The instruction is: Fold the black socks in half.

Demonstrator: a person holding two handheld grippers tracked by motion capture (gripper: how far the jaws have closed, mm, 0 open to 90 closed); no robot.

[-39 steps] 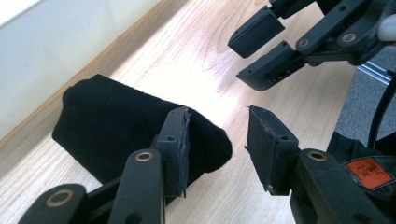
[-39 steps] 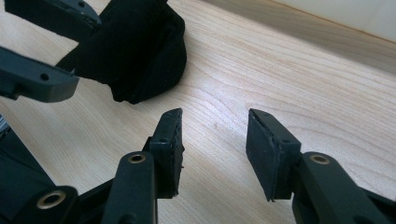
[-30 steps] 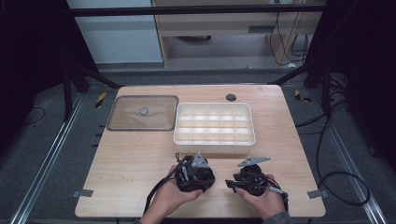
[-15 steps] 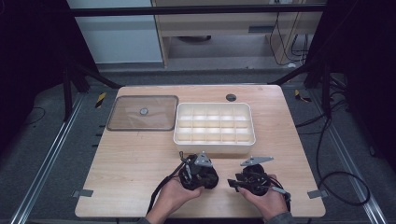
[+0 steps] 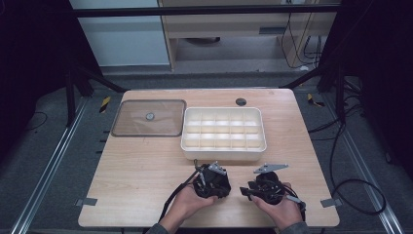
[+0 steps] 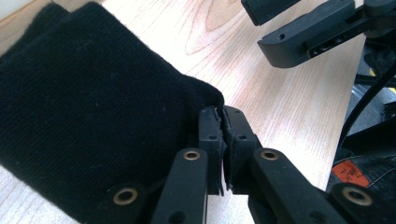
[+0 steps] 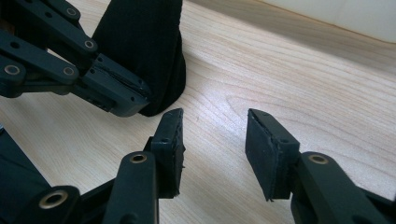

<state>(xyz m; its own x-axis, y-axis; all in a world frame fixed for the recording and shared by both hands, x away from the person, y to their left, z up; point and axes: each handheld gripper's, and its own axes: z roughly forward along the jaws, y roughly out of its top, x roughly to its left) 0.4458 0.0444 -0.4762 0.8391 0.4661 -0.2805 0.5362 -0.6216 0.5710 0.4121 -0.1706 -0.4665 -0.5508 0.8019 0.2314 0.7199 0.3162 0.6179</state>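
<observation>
Over the last second the two hands had drifted slightly toward the near edge of the table (image 5: 146, 195), away from the white compartment tray (image 5: 223, 134), with the left gripper (image 5: 212, 181) edging closer to the right gripper (image 5: 263, 187) — a sign, in my judgement, that a handover or a two-handed regrip of the cloth was being set up rather than any placing into the tray. The black knit cloth (image 6: 93, 116) lay on the wood just in front of the tray's near wall, and the left gripper (image 6: 223, 140) had its jaws closed on the cloth's edge, a fold pinched between the pads. The right gripper (image 7: 215, 140) stood with its jaws parted to a middling gap over bare wood, empty; the cloth (image 7: 144, 51) sat just beyond and to the side of its nearer jaw, close but not between the pads. The clear lid (image 5: 149, 117) lay beside the tray, well apart from both hands.
</observation>
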